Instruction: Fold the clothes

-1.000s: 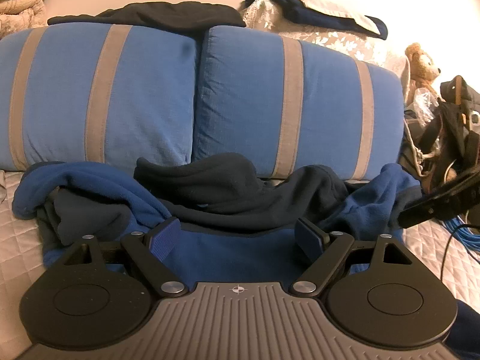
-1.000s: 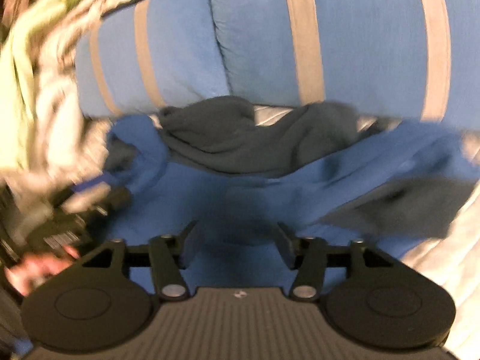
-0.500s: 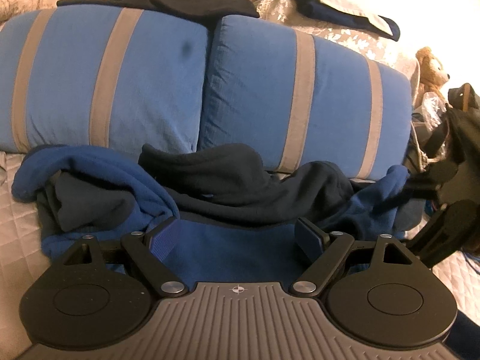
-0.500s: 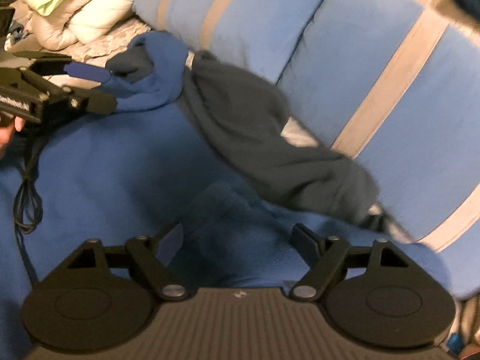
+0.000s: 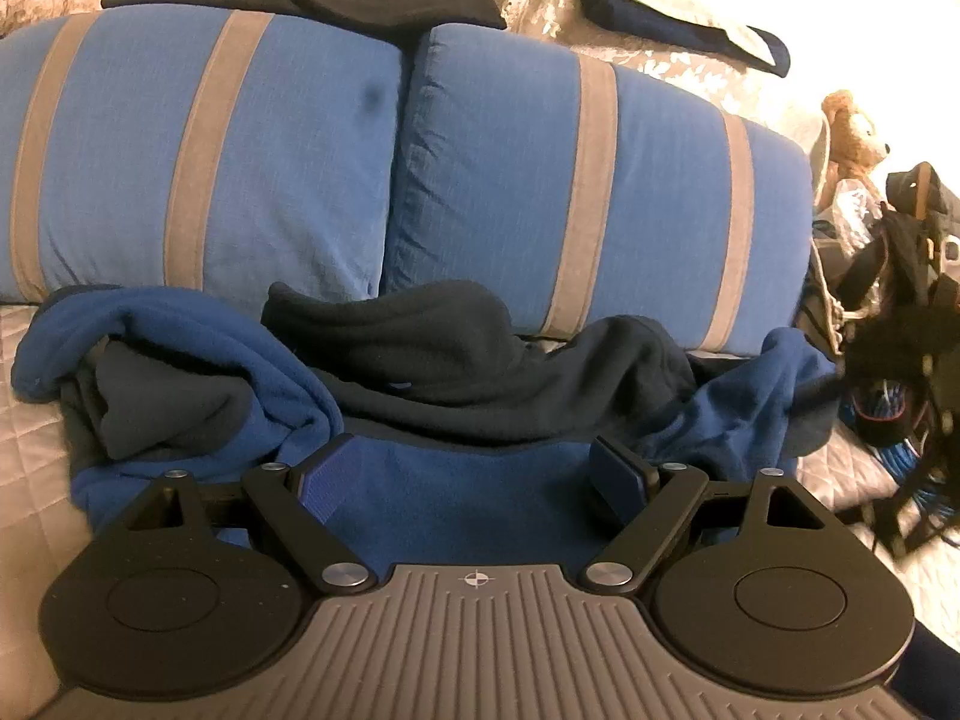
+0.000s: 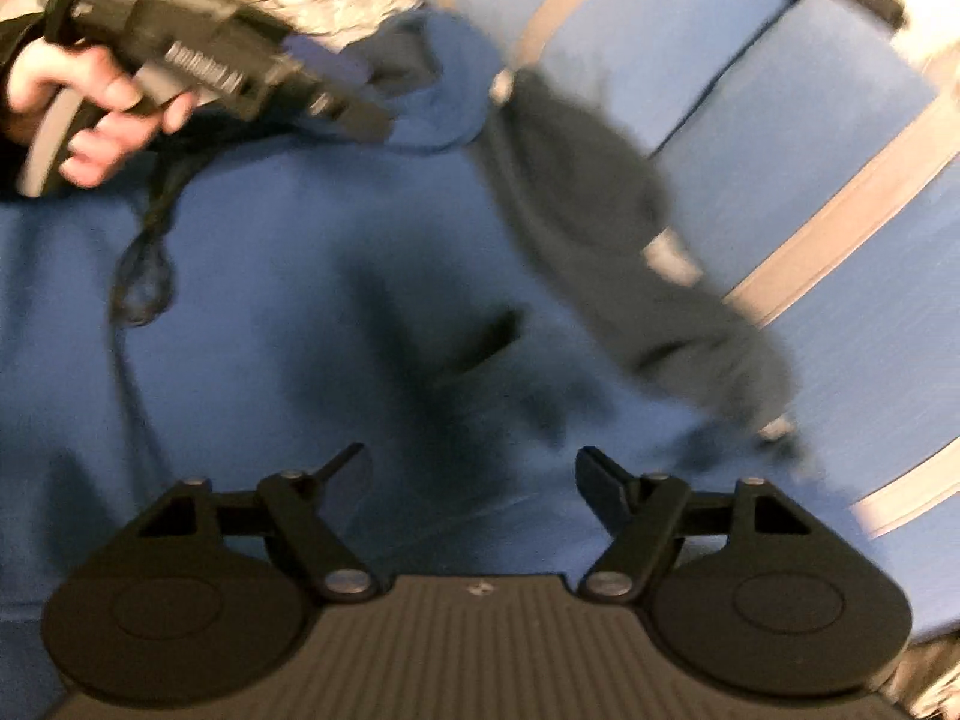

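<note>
Lying crumpled, blue hoodie (image 5: 456, 498), long axis along striped cushions (image 5: 600, 180).

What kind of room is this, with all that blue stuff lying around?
Most likely a bedroom: two blue striped pillows lean at the head of a quilted bedspread, a teddy bear sits beside them, and a blue fleece garment lies unfolded.

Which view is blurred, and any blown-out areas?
Right wrist view: motion blur smears the blue garment, pillows and the hand; only the right gripper stays sharp. Left wrist view: sharp on the garment, left gripper and pillows, but the wall at top right is overexposed, and fisheye bends the pillow edges.
</note>
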`<state>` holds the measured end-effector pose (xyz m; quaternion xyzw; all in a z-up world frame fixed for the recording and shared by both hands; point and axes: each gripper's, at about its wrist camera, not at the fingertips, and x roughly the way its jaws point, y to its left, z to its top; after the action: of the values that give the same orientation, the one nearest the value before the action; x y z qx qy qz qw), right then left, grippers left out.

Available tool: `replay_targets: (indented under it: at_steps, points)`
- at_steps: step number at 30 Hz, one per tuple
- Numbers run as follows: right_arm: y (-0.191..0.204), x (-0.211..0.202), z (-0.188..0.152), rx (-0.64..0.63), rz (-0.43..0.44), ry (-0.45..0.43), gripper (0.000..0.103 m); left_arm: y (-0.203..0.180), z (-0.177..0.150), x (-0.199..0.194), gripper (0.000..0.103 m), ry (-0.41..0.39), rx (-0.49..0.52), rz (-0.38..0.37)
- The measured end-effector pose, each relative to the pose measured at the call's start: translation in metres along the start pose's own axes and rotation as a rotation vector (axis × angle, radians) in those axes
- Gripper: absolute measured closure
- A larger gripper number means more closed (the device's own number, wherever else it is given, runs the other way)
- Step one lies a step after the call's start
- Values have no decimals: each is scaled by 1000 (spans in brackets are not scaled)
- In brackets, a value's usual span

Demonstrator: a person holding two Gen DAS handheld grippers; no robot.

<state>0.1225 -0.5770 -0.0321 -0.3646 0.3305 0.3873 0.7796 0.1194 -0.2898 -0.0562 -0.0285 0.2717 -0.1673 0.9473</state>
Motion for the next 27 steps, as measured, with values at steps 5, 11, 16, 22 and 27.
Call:
replay_targets:
  at_steps: [5, 11, 16, 22, 27]
  points:
    - [-12, 12, 21, -134, -147, 54, 38, 2, 0, 0, 19, 4, -7, 3]
    - [-12, 40, 26, -238, -161, 124, 52, 3, 1, 1, 19, 10, -14, 2]
    - [-10, 55, 28, -290, -122, 151, 55, 4, 1, 3, 19, 15, -19, 2]
    - [-3, 63, 29, -337, -53, 160, 71, 4, 1, 4, 19, 22, -18, 0]
    - [-3, 61, 30, -281, -38, 153, 100, 4, 1, 5, 19, 31, -17, 5]
